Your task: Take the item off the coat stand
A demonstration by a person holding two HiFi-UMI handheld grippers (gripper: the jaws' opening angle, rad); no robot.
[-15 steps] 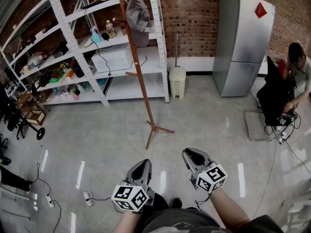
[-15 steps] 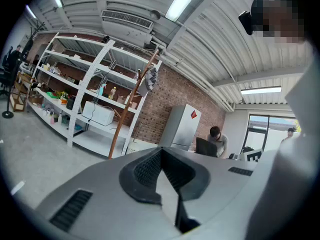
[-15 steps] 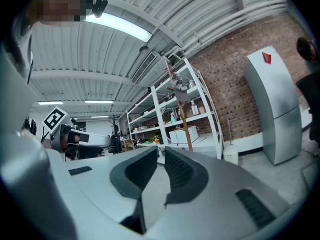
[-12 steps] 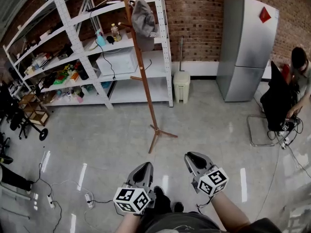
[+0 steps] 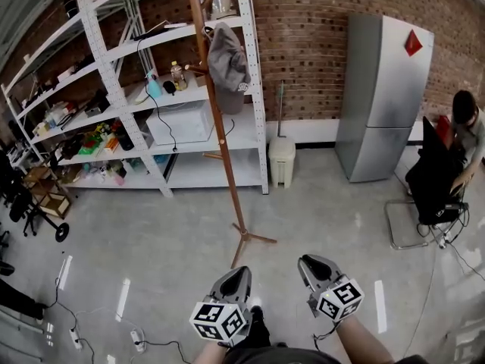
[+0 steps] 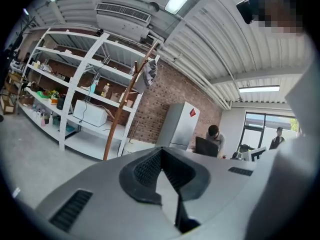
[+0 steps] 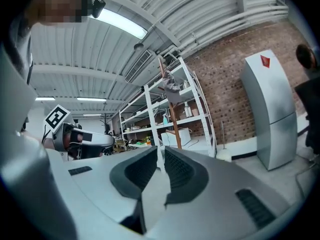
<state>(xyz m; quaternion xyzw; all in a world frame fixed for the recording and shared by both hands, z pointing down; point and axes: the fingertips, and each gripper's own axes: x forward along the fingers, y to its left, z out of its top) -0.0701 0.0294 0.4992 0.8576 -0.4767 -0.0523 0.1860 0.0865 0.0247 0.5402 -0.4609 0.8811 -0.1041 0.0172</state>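
A red brick wall [image 5: 303,44] runs along the back of the room. In front of it stands a tall white shelf rack [image 5: 114,105] full of small things. A big grey fridge [image 5: 383,97] stands to the right of the rack, against the wall. A thin wooden coat stand [image 5: 220,150] rises from the shiny grey floor [image 5: 151,233], just in front of the rack. A person [image 5: 466,131] sits far off at the right edge. A white microwave [image 5: 180,122] sits on a shelf behind the stand's pole. A small pale bin [image 5: 281,160] stands on the floor between the rack and the fridge.

A grey cap [image 5: 227,63] hangs on a peg high up on the coat stand, on the right side of the pole.

The left tool [image 5: 239,274] and the right tool [image 5: 309,262] are low and side by side, well apart from the stand and the cap. Both point level toward the rack. The left tool's jaws are closed, tips together, with nothing in them. The right tool's jaws are closed too and hold nothing.
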